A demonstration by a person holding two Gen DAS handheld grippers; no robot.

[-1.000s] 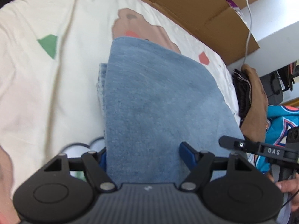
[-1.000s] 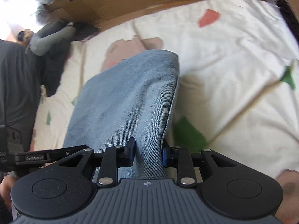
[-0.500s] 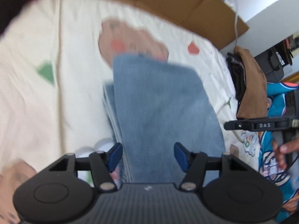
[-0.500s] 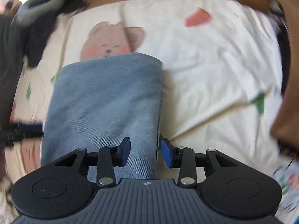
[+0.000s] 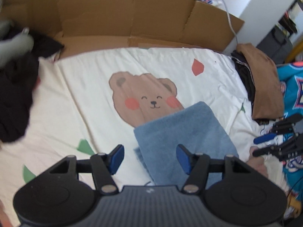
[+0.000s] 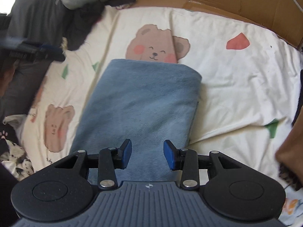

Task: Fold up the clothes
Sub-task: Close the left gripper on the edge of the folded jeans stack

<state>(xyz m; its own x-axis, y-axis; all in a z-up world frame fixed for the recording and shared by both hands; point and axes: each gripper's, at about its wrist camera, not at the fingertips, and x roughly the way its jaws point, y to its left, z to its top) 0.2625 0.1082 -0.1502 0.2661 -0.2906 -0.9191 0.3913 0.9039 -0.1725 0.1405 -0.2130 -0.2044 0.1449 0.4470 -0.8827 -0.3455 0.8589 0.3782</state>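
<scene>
I see the cream bear-print bedsheet (image 6: 236,79) spread under everything, backed by a cardboard sheet (image 5: 132,19). The folded blue jeans (image 6: 144,106) lie flat on it, their far fold covering the printed bear's chin. My left tool (image 5: 150,158) and right tool (image 6: 147,155) both gape wide above the jeans' near end, gripping nothing.

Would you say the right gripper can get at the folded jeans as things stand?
Probably yes: the right gripper is open just above the folded jeans, and nothing lies between them on the bedsheet.

left gripper (image 5: 150,158): fingers apart (holding nothing) | right gripper (image 6: 147,154): fingers apart
</scene>
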